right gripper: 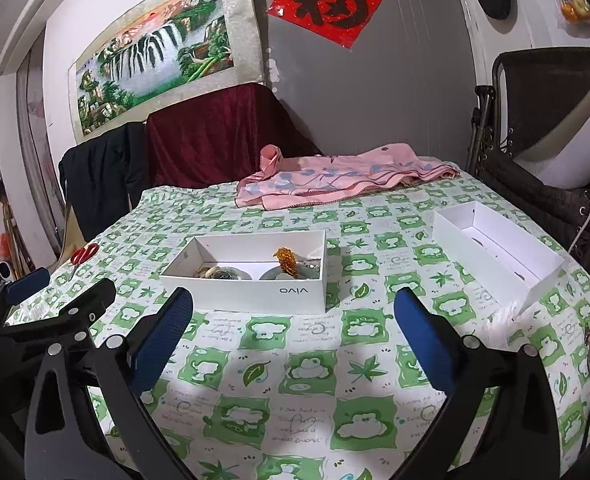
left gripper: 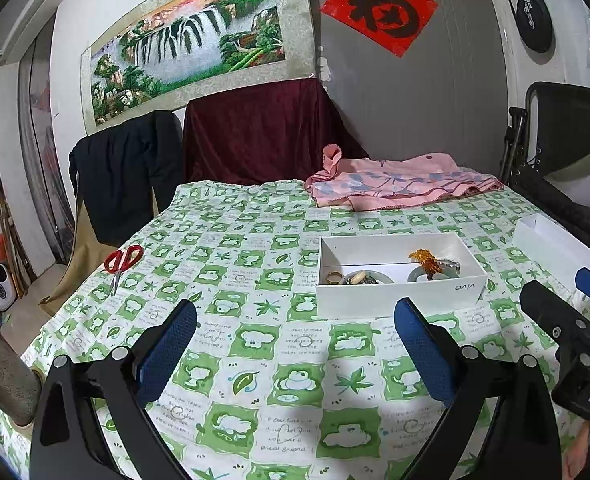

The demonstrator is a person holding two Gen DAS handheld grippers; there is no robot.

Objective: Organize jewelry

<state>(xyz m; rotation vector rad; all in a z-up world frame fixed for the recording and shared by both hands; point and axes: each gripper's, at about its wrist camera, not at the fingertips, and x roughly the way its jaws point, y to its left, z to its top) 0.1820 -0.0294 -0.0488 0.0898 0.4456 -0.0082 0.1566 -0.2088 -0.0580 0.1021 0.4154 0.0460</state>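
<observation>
A white vivo box (left gripper: 399, 294) (right gripper: 251, 292) stands on the green-and-white tablecloth (left gripper: 255, 344) (right gripper: 295, 360). It holds an amber bead bracelet (left gripper: 426, 260) (right gripper: 287, 260), a gold ring (left gripper: 334, 277), jade pieces and other jewelry. A second white box (right gripper: 499, 254) (left gripper: 551, 246), seemingly empty, lies to the right. My left gripper (left gripper: 295, 344) is open and empty, just short of the vivo box. My right gripper (right gripper: 293, 340) is open and empty, in front of the vivo box and left of the second box.
Red-handled scissors (left gripper: 121, 262) (right gripper: 81, 258) lie at the table's left edge. A pink cloth (left gripper: 399, 184) (right gripper: 335, 178) lies at the far side. Chairs draped in dark fabric (left gripper: 255, 132) stand behind the table. A folding chair (right gripper: 543, 128) stands at the right.
</observation>
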